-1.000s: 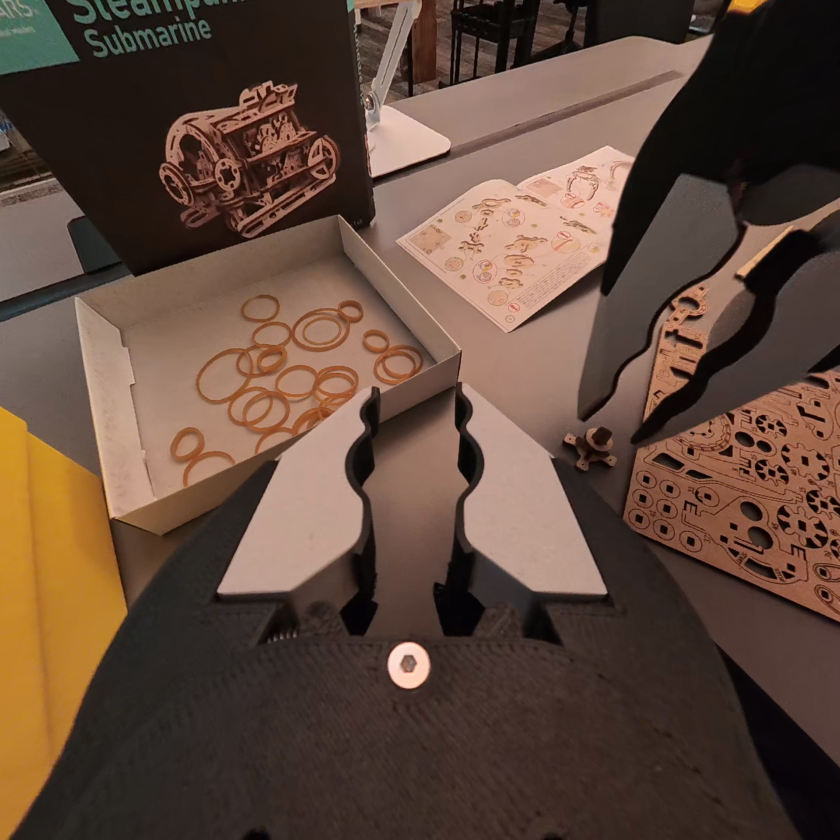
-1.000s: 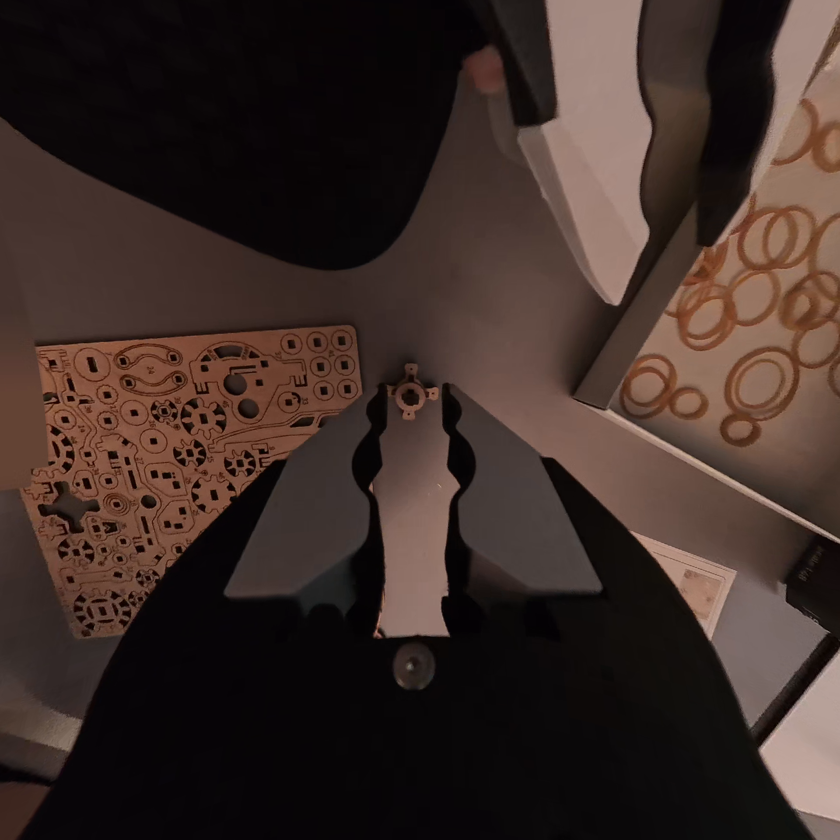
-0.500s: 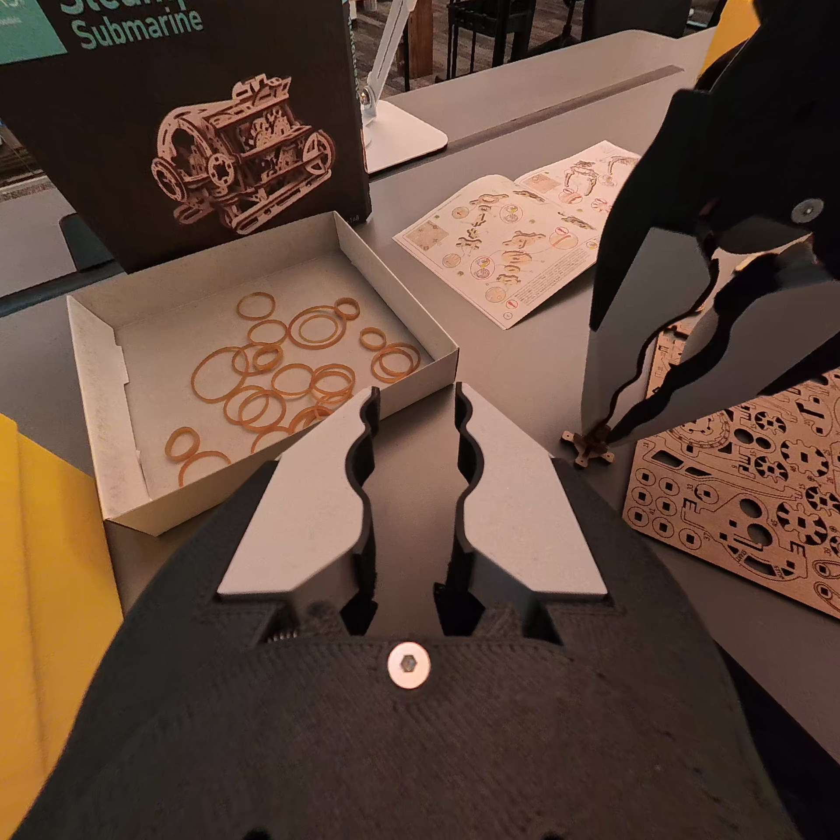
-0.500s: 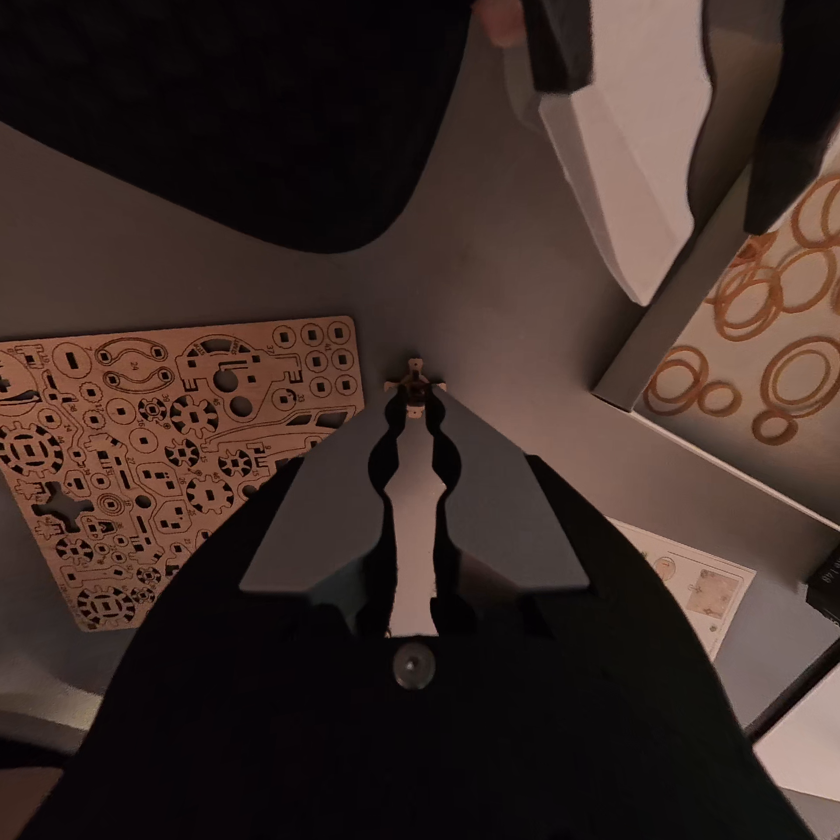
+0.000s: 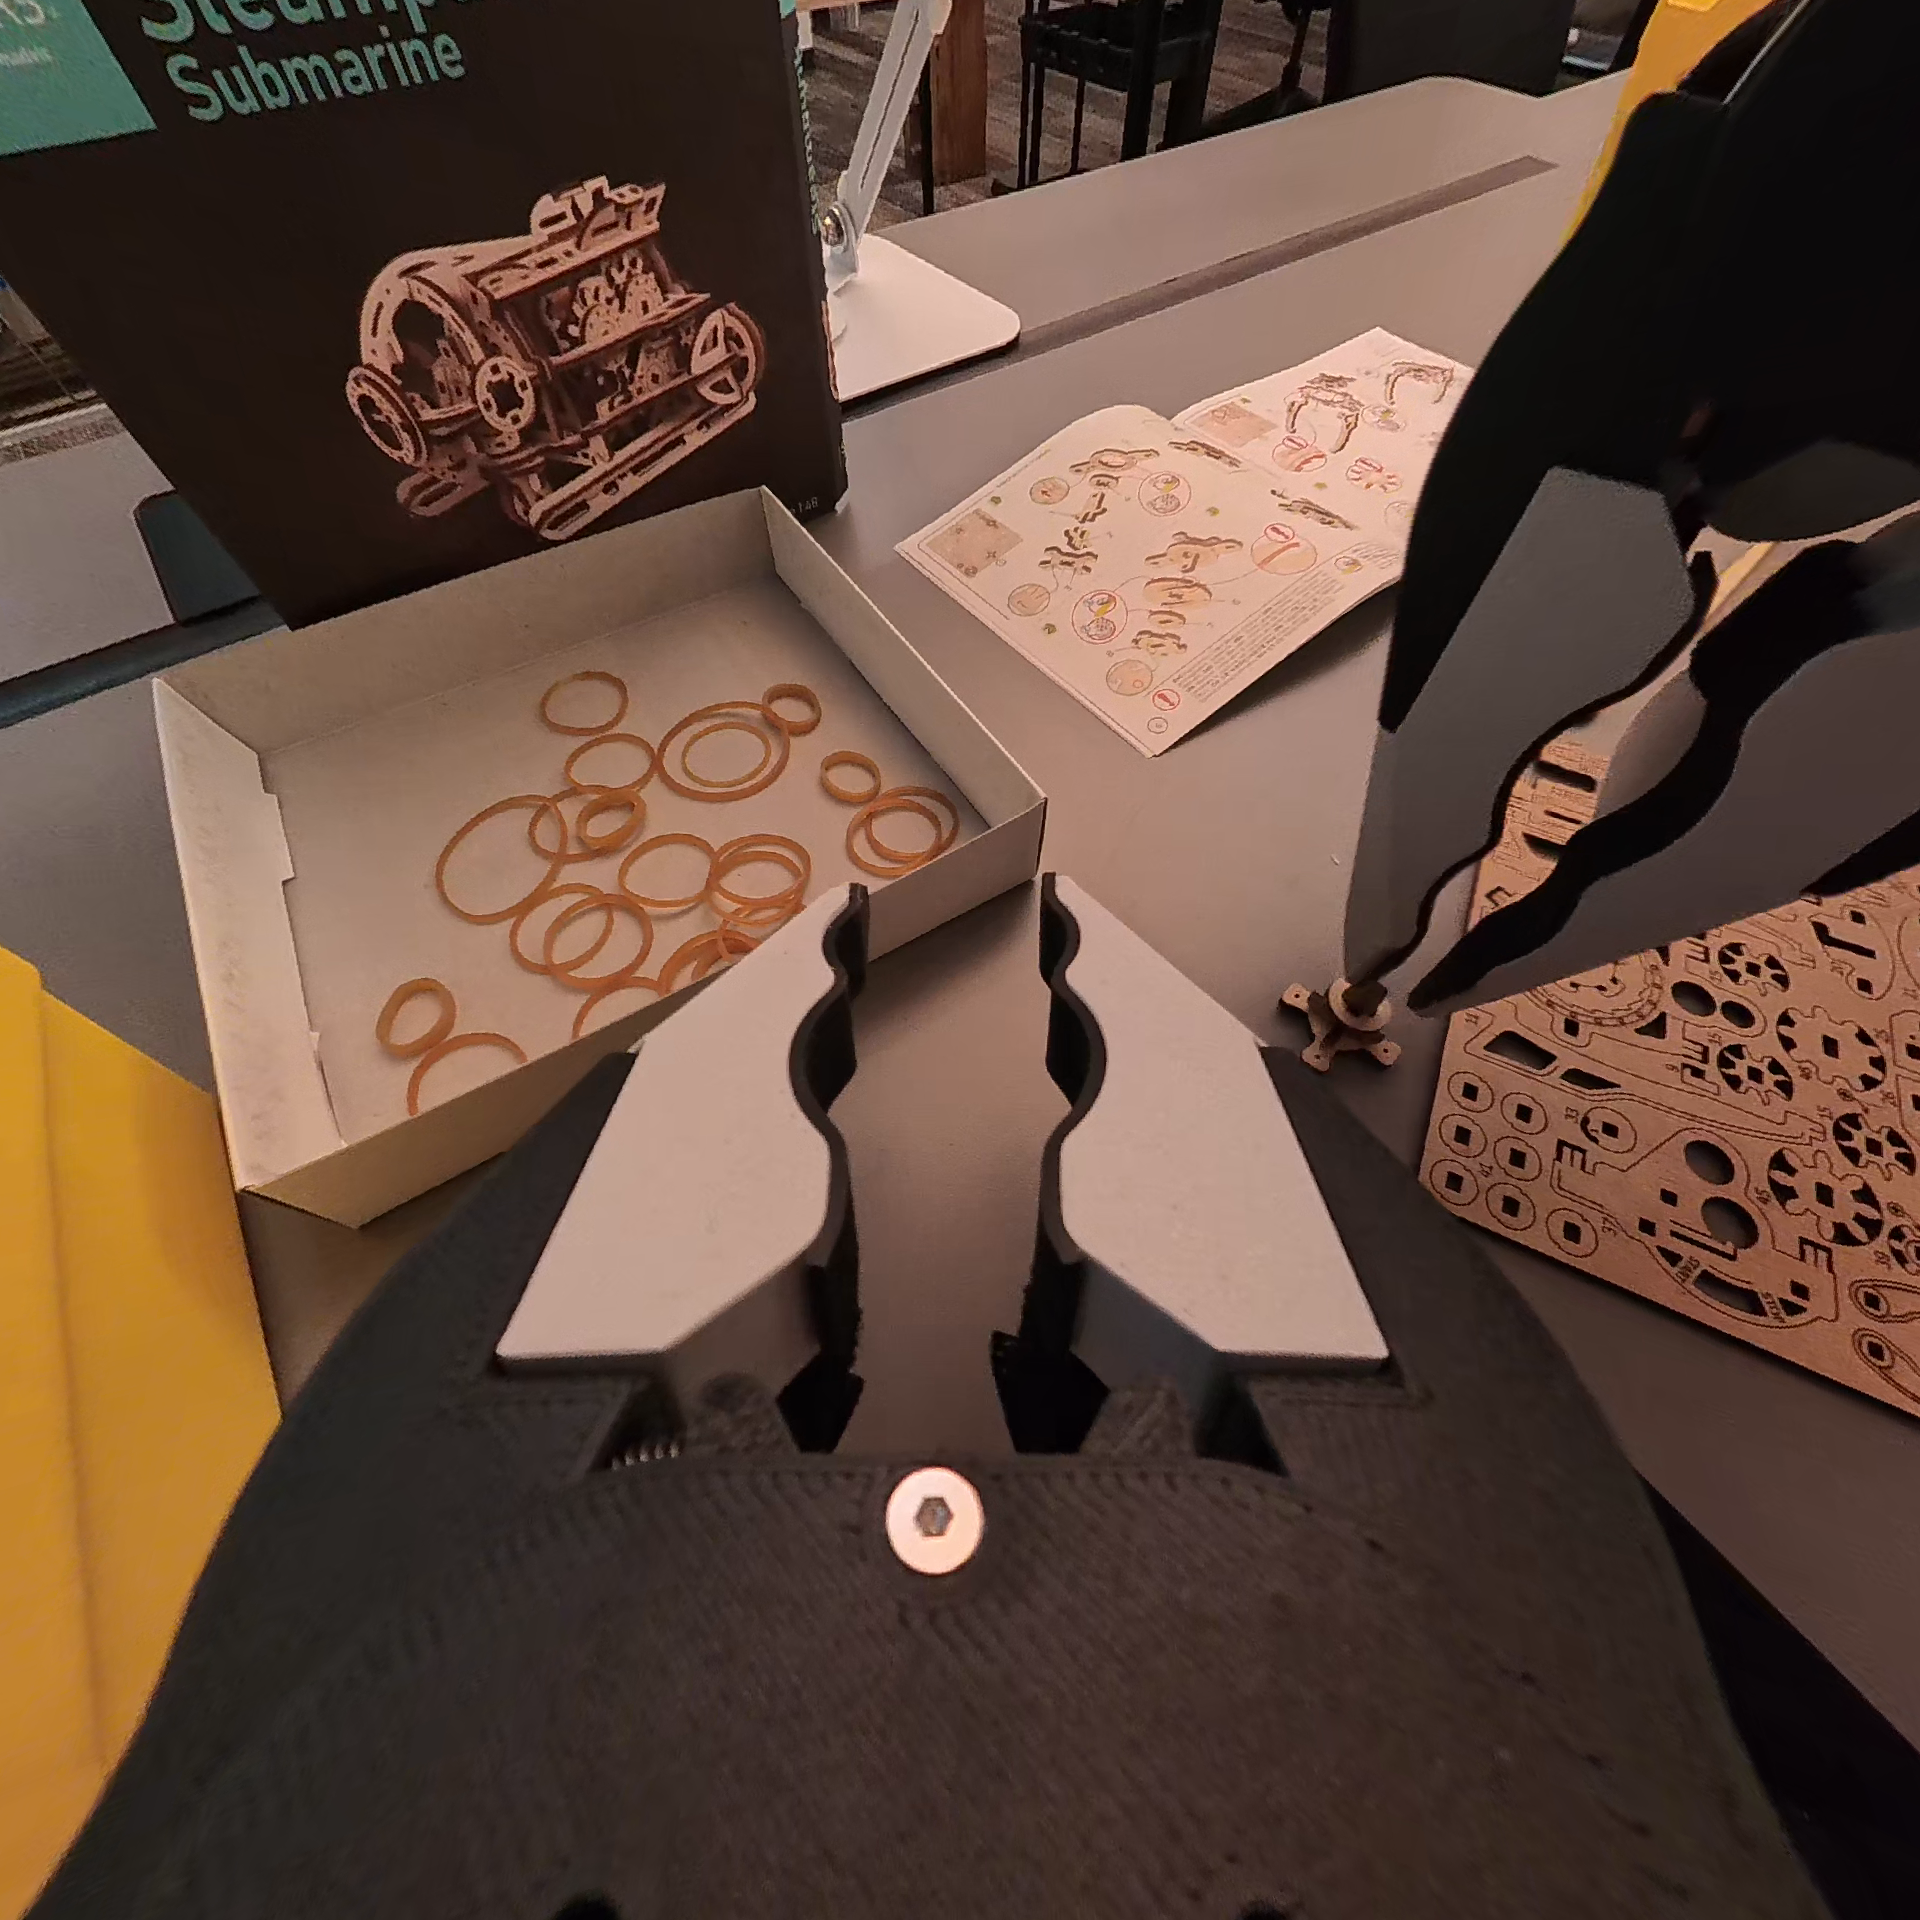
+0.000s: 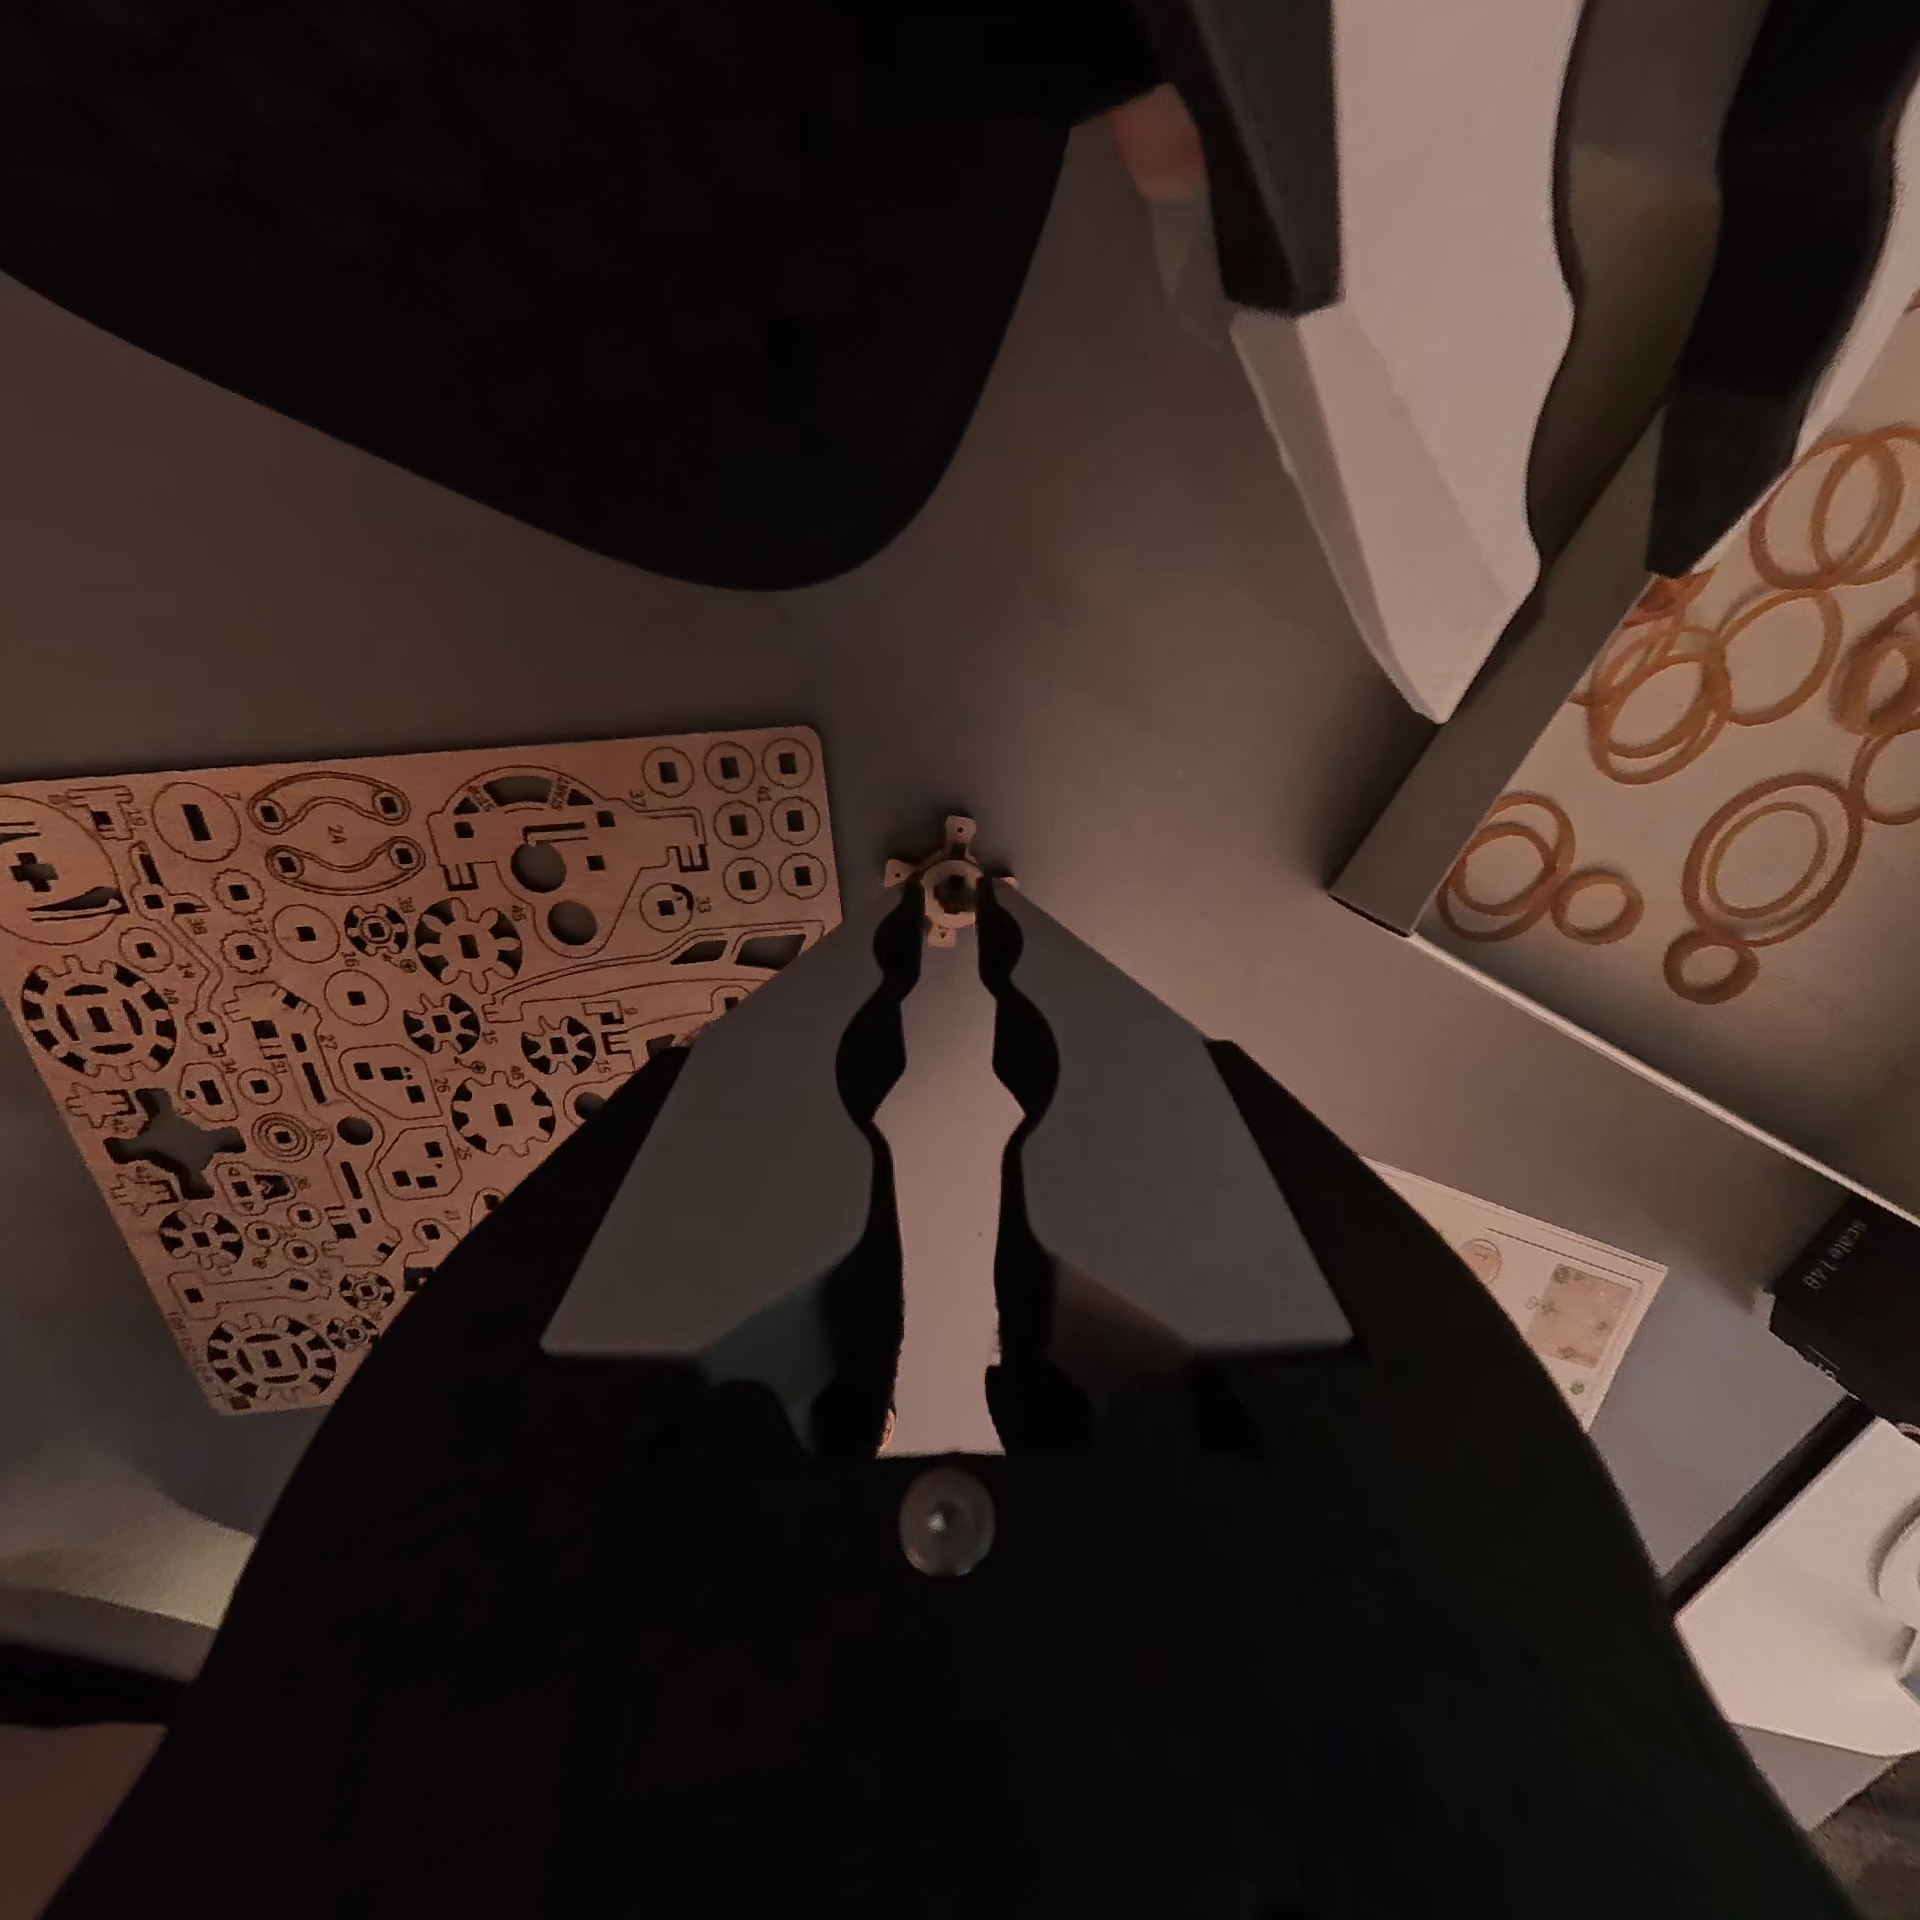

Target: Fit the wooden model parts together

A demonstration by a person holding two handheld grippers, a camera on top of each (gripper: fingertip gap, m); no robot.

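A small wooden cross-shaped part with a raised hub (image 5: 1340, 1023) lies on the grey table, also seen in the right wrist view (image 6: 943, 883). My right gripper (image 6: 948, 902) points down at it, its fingertips closed on the hub; it also shows in the left wrist view (image 5: 1387, 987). A laser-cut wooden parts sheet (image 6: 343, 997) lies flat beside the part, also in the left wrist view (image 5: 1704, 1153). My left gripper (image 5: 948, 914) is open and empty, hovering near the white box's corner, left of the small part.
A shallow white box (image 5: 1023, 821) holds several rubber bands (image 5: 623, 852). The dark kit box (image 5: 416, 291) stands behind it. An open instruction booklet (image 5: 1174, 540) lies at the back right. A yellow sheet (image 5: 94, 1247) is at the left. A white lamp base (image 5: 914, 322) stands behind.
My right gripper has come down onto the small wooden part and narrowed its jaws onto the hub. My left gripper has stayed open and nearly still.
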